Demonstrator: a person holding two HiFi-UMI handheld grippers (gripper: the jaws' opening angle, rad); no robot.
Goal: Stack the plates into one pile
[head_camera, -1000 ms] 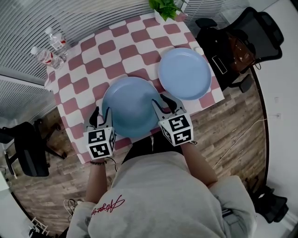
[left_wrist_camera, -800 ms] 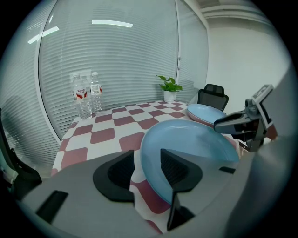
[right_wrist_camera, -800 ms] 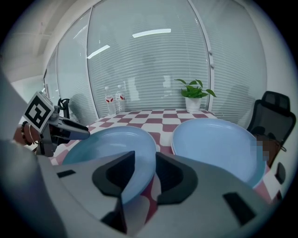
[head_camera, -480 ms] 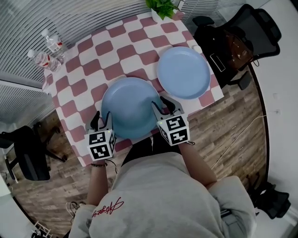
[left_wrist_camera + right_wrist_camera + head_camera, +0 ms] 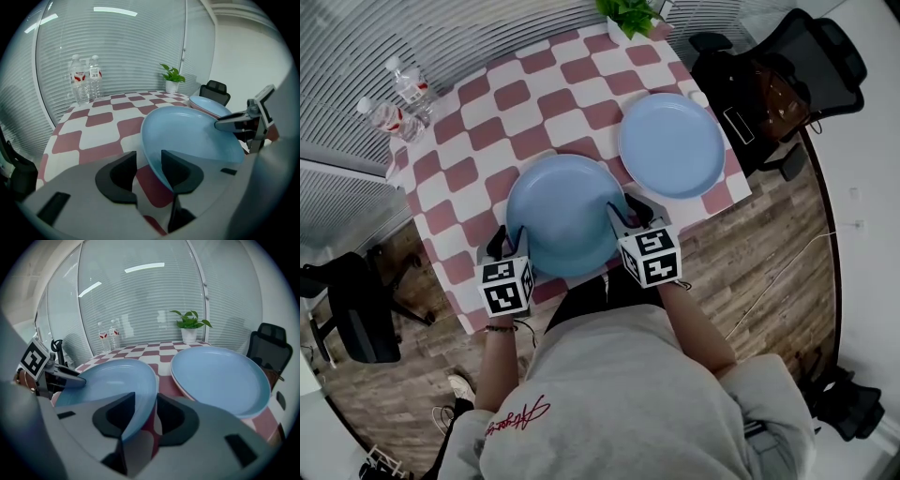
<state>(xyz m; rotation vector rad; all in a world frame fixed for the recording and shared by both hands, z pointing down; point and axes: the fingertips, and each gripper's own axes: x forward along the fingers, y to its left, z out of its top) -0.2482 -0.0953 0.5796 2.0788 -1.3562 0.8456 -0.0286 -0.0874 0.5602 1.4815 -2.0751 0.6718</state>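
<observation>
Two light blue plates lie apart on the pink-and-white checkered table (image 5: 487, 112). The near plate (image 5: 562, 211) is between my grippers; the far plate (image 5: 672, 145) is beyond it to the right. My left gripper (image 5: 502, 242) stands open at the near plate's left rim. In the left gripper view its jaws (image 5: 149, 159) straddle the rim of the plate (image 5: 197, 136), with a gap on the outer side. My right gripper (image 5: 628, 211) straddles the right rim (image 5: 146, 401). Its jaws have just been opening and stand open round the plate (image 5: 108, 383).
Two water bottles (image 5: 398, 103) stand at the table's far left corner and a potted plant (image 5: 633, 14) at the far edge. A black office chair (image 5: 787, 84) is to the right, another chair (image 5: 356, 300) to the left. The table's near edge runs just under the grippers.
Both grippers have sunk a little at the two sides of the near plate. Neither plate has shifted on the table.
</observation>
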